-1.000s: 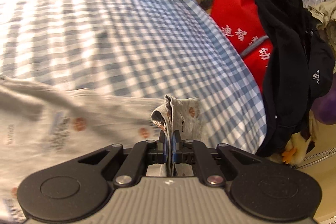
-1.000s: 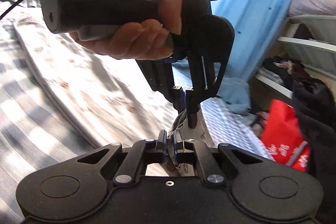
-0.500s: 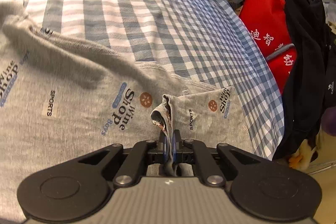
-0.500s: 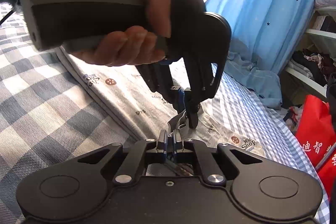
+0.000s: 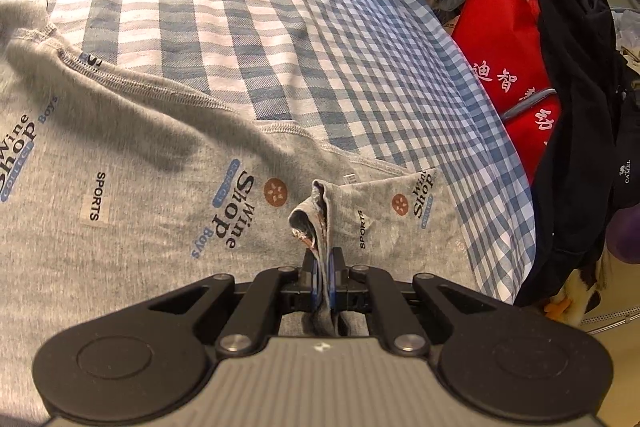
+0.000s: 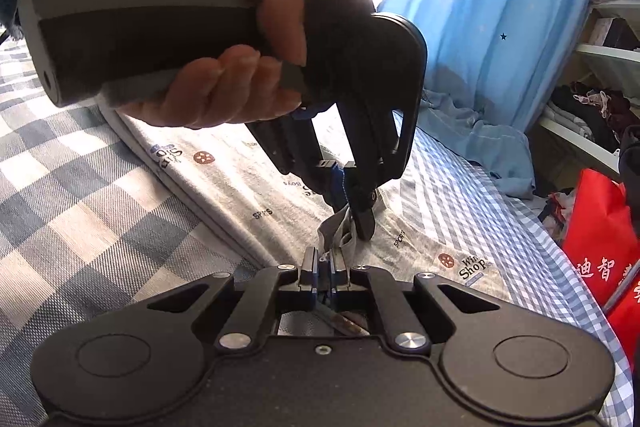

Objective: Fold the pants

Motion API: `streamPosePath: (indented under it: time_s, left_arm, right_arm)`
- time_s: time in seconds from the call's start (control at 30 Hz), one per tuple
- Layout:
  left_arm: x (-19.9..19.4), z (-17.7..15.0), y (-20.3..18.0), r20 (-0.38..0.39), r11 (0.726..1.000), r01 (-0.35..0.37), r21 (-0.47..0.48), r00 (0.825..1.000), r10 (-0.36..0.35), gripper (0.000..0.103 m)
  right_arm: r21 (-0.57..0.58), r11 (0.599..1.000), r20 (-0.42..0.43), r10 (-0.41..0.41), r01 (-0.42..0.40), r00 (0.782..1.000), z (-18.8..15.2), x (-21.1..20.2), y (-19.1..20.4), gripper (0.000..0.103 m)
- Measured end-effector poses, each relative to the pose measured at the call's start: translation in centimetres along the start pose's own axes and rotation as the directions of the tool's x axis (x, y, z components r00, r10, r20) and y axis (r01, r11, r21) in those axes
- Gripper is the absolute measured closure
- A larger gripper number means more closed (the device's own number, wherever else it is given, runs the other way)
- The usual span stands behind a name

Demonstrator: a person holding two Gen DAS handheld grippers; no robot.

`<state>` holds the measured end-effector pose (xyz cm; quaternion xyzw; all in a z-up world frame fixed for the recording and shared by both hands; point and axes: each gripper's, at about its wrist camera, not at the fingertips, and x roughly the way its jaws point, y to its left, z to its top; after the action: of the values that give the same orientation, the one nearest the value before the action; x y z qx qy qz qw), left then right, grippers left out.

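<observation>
Left wrist view: my left gripper (image 5: pixel 323 269) is clamped on a bunched corner of the grey printed pants (image 5: pixel 132 187), which lie spread across the near half of the checked bed (image 5: pixel 280 27). A hemmed edge runs diagonally from far left toward the gripper, so I judge one fold is being laid down and the later folds are left. Against a second ago, when the cloth was blurred and low in the frame, the pants now sit flatter and fill more of the view; the red bag (image 5: pixel 500 55) stays off the bed's right edge.

Right wrist view: my right gripper (image 6: pixel 325 267) pinches the same bunched corner just beside the left gripper (image 6: pixel 352 205), held in the left hand (image 6: pixel 208 27). The pants (image 6: pixel 248 183) stretch away to the far left. The pair has dropped closer to the bed than before.
</observation>
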<state>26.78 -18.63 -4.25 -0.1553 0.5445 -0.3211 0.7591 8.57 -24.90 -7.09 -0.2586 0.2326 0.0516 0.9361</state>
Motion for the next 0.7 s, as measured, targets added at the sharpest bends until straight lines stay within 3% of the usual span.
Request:
streamPosePath:
  time_s: [0.43,0.7]
  left_arm:
    - [-5.4,0.6,0.7,0.046,0.999,0.031,0.039,0.998,-0.033,0.099]
    - [-10.9,1.4,6.6,0.078,1.0,-0.023,-0.007,0.997,0.024,0.099]
  right_arm:
    - [0.007,1.0,0.086,0.024,-0.025,0.996,4.1,-1.4,1.6,0.1]
    - [-0.035,0.992,0.143,0.123,-0.12,0.982,8.0,-0.9,5.6,0.1]
